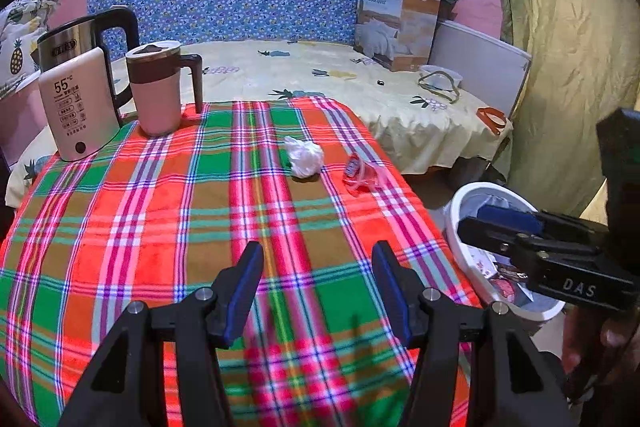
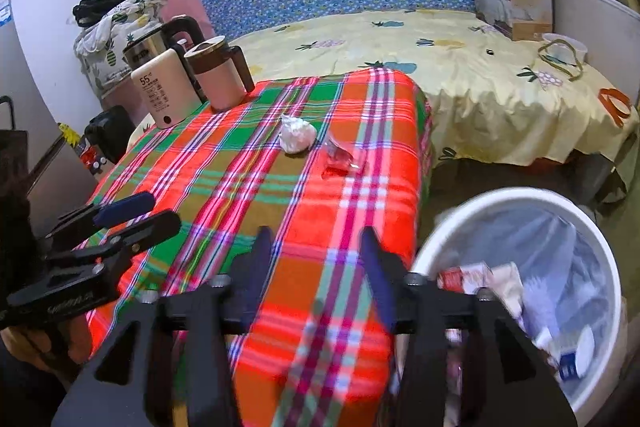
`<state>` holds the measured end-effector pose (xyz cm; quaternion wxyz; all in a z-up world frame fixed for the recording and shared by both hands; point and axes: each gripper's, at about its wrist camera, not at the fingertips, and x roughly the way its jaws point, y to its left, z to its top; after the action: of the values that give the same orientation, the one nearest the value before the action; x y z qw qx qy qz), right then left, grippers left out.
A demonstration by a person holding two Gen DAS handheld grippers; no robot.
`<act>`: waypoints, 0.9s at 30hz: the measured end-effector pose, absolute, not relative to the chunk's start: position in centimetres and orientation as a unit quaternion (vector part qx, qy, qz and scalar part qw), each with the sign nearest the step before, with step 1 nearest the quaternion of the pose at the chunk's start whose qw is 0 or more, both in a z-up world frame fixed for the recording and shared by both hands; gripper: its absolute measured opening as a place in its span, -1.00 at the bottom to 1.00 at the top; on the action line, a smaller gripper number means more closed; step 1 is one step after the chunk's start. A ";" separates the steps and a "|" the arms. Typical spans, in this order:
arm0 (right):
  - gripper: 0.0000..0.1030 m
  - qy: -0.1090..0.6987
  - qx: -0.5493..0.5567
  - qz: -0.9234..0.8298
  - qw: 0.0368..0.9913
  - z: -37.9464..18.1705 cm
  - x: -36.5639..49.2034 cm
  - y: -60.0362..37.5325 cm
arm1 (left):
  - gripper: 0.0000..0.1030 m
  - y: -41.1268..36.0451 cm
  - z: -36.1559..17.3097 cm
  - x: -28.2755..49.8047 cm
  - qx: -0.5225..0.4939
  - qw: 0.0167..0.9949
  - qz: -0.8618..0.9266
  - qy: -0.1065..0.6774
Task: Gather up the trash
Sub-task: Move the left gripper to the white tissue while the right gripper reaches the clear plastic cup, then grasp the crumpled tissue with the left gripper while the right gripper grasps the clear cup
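Note:
A crumpled white paper ball (image 1: 305, 156) (image 2: 296, 135) and a red clear plastic wrapper (image 1: 359, 174) (image 2: 340, 158) lie on the plaid-covered table (image 1: 160, 227) (image 2: 280, 227), towards its far right. A white trash bin (image 1: 460, 227) (image 2: 600, 227) with a liner and several pieces of trash stands on the floor right of the table. My left gripper (image 1: 318, 291) is open and empty over the table's near part. My right gripper (image 2: 316, 267) is open and empty over the table's right edge beside the bin; it also shows in the left wrist view (image 1: 480, 223).
A steel kettle (image 1: 80, 43), a white warmer box (image 1: 76, 103) and a pink mug with brown lid (image 1: 160, 91) stand at the table's far left. A bed with a yellow sheet (image 1: 320, 75) lies behind, with a cardboard box (image 1: 396, 23) on it.

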<state>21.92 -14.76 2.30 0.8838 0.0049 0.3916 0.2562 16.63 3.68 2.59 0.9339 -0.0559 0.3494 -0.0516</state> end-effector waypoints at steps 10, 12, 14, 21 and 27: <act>0.14 0.419 0.014 0.246 0.874 0.7 26.9 -12.8 | 0.13 6.1 2.2 18.5 -0.068 0.932 -0.046 0.354; 0.14 0.427 0.019 0.242 0.871 0.3 27.8 -12.5 | 0.13 6.5 2.0 18.9 -0.070 0.931 -0.046 0.355; 0.14 0.429 0.024 0.236 0.872 0.1 28.3 -12.4 | 0.13 6.8 1.9 19.3 -0.070 0.930 -0.046 0.357; 0.14 0.450 0.030 0.217 0.866 -1.0 30.5 -11.8 | 0.13 7.7 1.7 20.6 -0.068 0.929 -0.044 0.360; -0.08 0.444 0.044 0.226 0.866 -1.1 30.0 -12.1 | 0.13 7.8 1.5 21.9 -0.068 0.927 -0.048 0.366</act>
<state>30.05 -12.14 -1.06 0.8660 0.0437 0.4440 0.2257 21.92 7.84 1.53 0.9271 -0.0680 0.3656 -0.0476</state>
